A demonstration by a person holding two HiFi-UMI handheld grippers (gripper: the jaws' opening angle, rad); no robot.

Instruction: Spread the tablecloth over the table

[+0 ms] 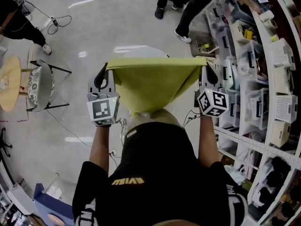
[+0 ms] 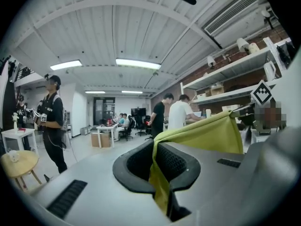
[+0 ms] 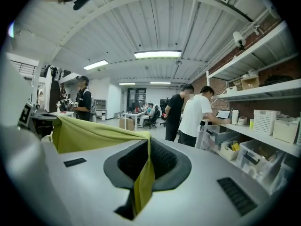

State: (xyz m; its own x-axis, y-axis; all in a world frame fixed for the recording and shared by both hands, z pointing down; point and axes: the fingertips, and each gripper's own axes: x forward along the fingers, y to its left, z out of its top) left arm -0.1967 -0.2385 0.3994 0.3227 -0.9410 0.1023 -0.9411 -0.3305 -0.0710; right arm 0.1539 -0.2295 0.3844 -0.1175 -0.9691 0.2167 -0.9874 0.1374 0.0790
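Observation:
A yellow-green tablecloth [image 1: 150, 81] hangs stretched between my two grippers in front of the person's chest, its top edge taut and the rest sagging towards the body. My left gripper [image 1: 101, 79] is shut on the cloth's left corner. My right gripper [image 1: 210, 74] is shut on the right corner. In the left gripper view the cloth [image 2: 202, 135] is pinched in the shut jaws of that gripper [image 2: 158, 166] and runs off to the right. In the right gripper view the cloth [image 3: 94, 133] runs off to the left from the shut jaws of that gripper [image 3: 146, 161]. A pale round surface [image 1: 141, 52] shows just beyond the cloth.
Shelving with plastic bins [image 1: 263, 79] lines the right side, close to my right gripper. A round wooden table [image 1: 9, 81] and a chair [image 1: 40, 86] stand at the left. People [image 1: 188, 8] stand at the far end by the shelves. A blue box [image 1: 47, 206] sits behind at the lower left.

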